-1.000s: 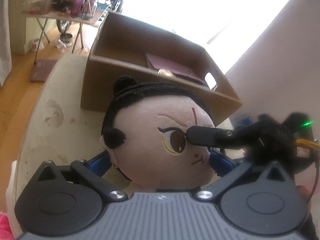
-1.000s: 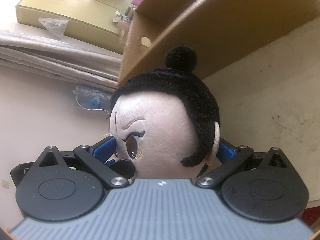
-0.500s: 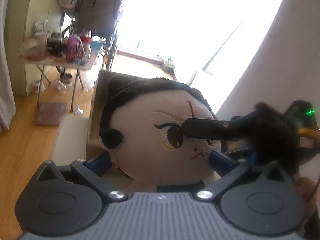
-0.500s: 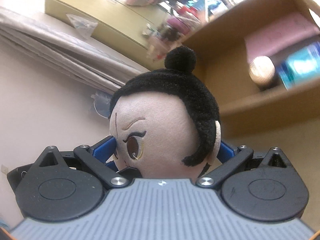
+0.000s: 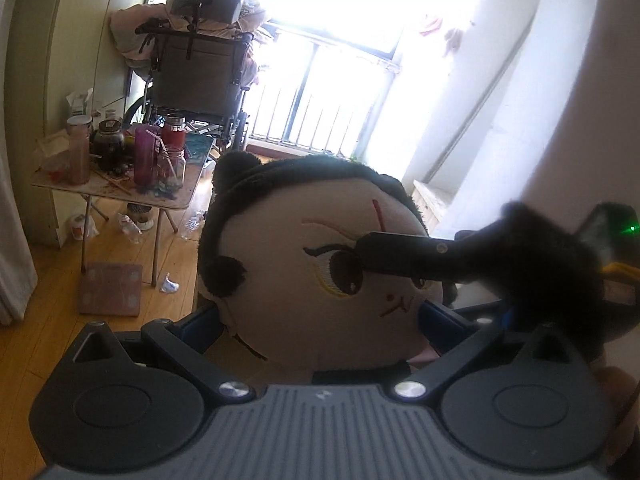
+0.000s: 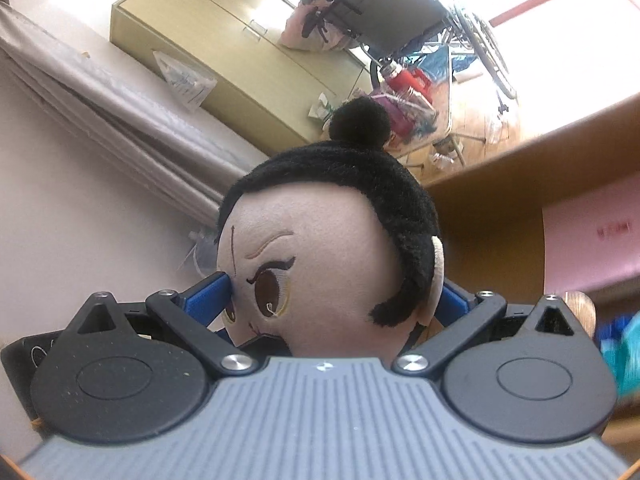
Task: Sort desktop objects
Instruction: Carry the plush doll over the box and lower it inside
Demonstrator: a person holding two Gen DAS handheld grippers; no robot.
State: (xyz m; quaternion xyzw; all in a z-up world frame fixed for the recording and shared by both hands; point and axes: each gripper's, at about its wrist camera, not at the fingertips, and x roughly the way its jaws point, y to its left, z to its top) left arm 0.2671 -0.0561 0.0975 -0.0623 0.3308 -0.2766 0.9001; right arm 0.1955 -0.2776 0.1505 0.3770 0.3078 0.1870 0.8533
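Note:
A plush doll head (image 5: pixel 304 280) with black hair, a top bun and a stitched face is held in the air by both grippers. My left gripper (image 5: pixel 320 320) is shut on the doll's sides, blue pads against ear and cheek. My right gripper (image 6: pixel 332 300) is shut on the same doll (image 6: pixel 328 256), one blue pad (image 6: pixel 208 296) pressed by its eye, the other behind its ear. The right gripper's finger (image 5: pixel 404 256) shows in the left wrist view, pressed across the doll's face. The cardboard box (image 6: pixel 520 184) lies below and to the right, open, with a pink item (image 6: pixel 592 240) inside.
A small folding table (image 5: pixel 116 184) with jars and bottles stands on the wooden floor at left, a wheelchair (image 5: pixel 196 72) behind it. A bright window with bars is ahead. A white wall is at right. A yellow-green cabinet (image 6: pixel 224 52) and grey curtain show in the right wrist view.
Both grippers have lifted the doll up from the tabletop. The box and table have dropped out of the left wrist view; the right wrist view now looks into the box.

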